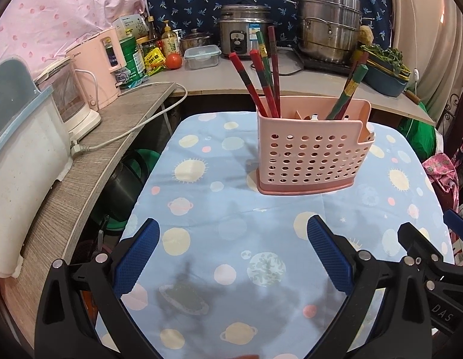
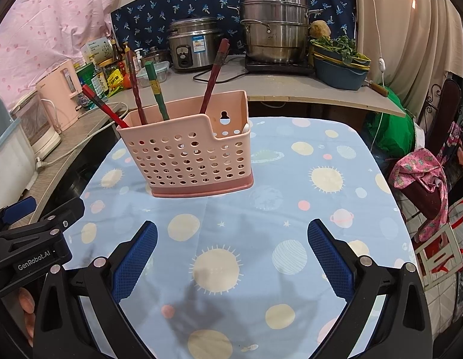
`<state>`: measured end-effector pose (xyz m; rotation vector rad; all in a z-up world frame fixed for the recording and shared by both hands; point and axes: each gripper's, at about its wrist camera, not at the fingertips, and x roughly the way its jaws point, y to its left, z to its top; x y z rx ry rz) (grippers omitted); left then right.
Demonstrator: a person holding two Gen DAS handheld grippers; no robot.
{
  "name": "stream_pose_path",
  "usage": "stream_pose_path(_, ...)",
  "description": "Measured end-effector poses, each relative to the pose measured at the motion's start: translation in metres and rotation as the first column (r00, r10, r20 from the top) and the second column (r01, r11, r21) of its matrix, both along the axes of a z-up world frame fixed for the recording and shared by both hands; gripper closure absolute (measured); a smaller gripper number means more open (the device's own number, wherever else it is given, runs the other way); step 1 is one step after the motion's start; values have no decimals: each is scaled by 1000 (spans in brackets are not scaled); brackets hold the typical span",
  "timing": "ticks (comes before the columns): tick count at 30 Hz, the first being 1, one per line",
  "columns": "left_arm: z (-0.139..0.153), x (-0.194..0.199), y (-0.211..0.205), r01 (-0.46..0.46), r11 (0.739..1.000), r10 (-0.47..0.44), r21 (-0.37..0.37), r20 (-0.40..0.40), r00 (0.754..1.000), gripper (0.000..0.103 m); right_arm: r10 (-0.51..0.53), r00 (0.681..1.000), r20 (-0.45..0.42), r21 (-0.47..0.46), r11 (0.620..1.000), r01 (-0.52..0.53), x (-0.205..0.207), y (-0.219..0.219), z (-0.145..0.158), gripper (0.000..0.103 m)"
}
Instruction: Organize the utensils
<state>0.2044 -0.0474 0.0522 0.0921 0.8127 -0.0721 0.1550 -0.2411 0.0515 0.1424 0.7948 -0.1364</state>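
Both of your grippers are empty. The left gripper [image 1: 232, 257] hangs over the near part of the table with its fingers spread wide, and the right gripper [image 2: 232, 258] does the same just beside it, fingers equally wide apart.

The pink holder [image 1: 313, 146] stands upright on the blue tablecloth [image 1: 219, 197], well ahead of both sets of fingers and touching neither. Four red chopsticks [image 1: 262, 80] lean in its left compartment, fanned apart, and a green and red pair [image 1: 349, 89] leans out of the right one. Something pale sits low in the middle section, but the perforated wall hides most of it, so you cannot tell what it is.

No loose utensil lies on the cloth in either view, so the job looks close to done, or the sticks may need regrouping.

If you reach in, mind the holder itself: it is light plastic on loose cloth, and a sideways nudge on a leaning stick could tip it or drag it along. The sticks cross near their bases, so closing on one may catch its neighbour and lift both. Thin, smooth sticks can also twist out of the pads if you pinch near the tip. Your two grippers sit close together, so a sweep toward the middle could knock one against the other.
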Motion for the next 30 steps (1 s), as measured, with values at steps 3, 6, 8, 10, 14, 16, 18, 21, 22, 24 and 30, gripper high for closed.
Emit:
stream_pose_path(3, 0, 1, 0, 1, 1000, -1, -1, -1, 1000, 8, -1, 1000, 2, 1, 1000, 1, 0, 0, 0, 6)
stream_pose_path(6, 0, 0, 0, 3, 1000, -3, 0, 0, 1000, 8, -1, 1000, 1, 2, 1000, 1, 1, -1, -1, 6)
stream_pose_path(8, 0, 0, -1, 4, 1000, -4, 2, 1, 1000, 8, -1, 1000, 2, 0, 1000, 1, 1, -1, -1, 6)
stream_pose_path(10, 1, 1, -2, 5, 1000, -5, 2, 1, 1000, 8, -1, 1000, 1, 1, 1000, 1, 1, -1, -1, 6)
stream_pose_path(14, 1, 1, -2, 5, 1000, -5, 2, 1, 1000, 8, -2, 1000, 1, 1, 1000, 2, 1, -1, -1, 6)
stream_pose_path(16, 1, 1, -2, 4, 1000, -4, 3, 2, 1000, 8, -2, 1000, 2, 1, 1000, 2, 1, -1, 0, 6)
stream_pose_path(18, 2, 1, -2, 5, 1000, -5, 3, 2, 1000, 8, -2, 1000, 2, 1, 1000, 2, 1, -1, 0, 6)
stream_pose_path(21, 3, 1, -3, 6, 1000, -6, 3, 5, 1000, 8, -1, 1000, 2, 0, 1000, 1, 2, -1, -1, 6)
stream_pose_path(22, 3, 1, -3, 5, 1000, -5, 4, 5, 1000, 8, -2, 1000, 3, 0, 1000, 2, 2, -1, -1, 6)
stream_pose_path(24, 4, 2, -4, 5, 1000, -5, 7, 7, 1000, 8, 0, 1000, 1, 0, 1000, 0, 3, -1, -1, 6)
stream_pose_path(30, 4, 1, -3, 0, 1000, 0, 19, 17, 1000, 8, 0, 1000, 0, -1, 1000, 0, 5, -2, 0, 6)
